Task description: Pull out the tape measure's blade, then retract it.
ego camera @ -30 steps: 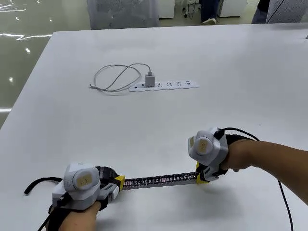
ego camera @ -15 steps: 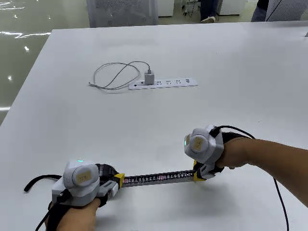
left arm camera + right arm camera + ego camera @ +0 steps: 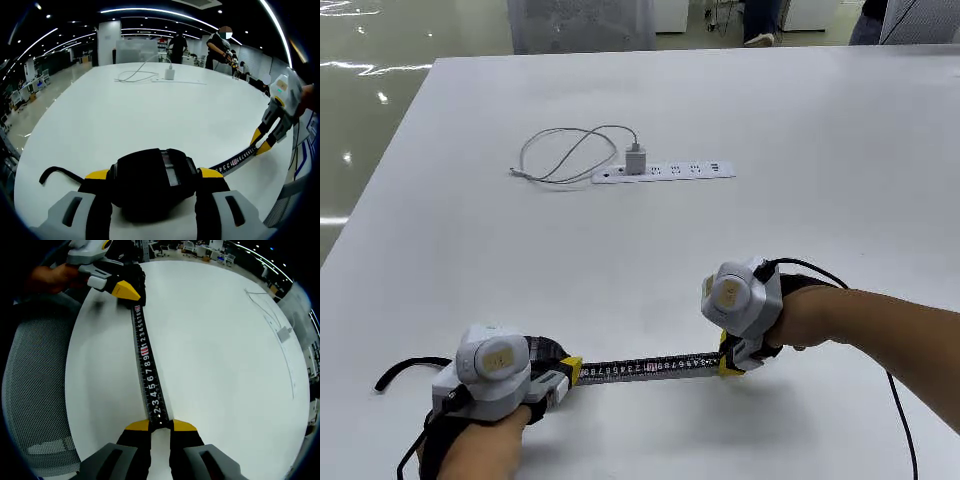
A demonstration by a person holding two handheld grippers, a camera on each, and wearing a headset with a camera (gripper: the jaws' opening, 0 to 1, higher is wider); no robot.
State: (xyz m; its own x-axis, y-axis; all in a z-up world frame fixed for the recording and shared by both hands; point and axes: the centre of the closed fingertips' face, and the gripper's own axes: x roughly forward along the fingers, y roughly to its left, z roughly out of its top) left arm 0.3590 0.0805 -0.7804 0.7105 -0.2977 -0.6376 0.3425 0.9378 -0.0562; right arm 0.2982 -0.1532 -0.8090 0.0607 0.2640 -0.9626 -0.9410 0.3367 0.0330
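Observation:
A black tape measure case [image 3: 152, 180] sits clamped between the jaws of my left gripper [image 3: 558, 374] near the table's front left; in the head view the case [image 3: 544, 355] peeks out behind the gripper. Its dark numbered blade [image 3: 645, 368] runs rightward along the table to my right gripper [image 3: 729, 365], which is shut on the blade's tip. In the right gripper view the blade [image 3: 148, 375] stretches from my yellow-tipped jaws up to the case [image 3: 131, 277]. In the left gripper view, the blade [image 3: 236, 160] ends at the right gripper [image 3: 263, 142].
A white power strip [image 3: 665, 171] with a plugged charger [image 3: 636, 159] and a looped white cable [image 3: 565, 155] lies mid-table. A black strap [image 3: 405, 370] trails left of the case. A grey mesh chair [image 3: 35, 390] stands by the table edge. People stand in the background [image 3: 220, 47].
The right gripper has drifted slightly left toward the case, so the exposed blade is a little shorter. The left gripper has barely moved.

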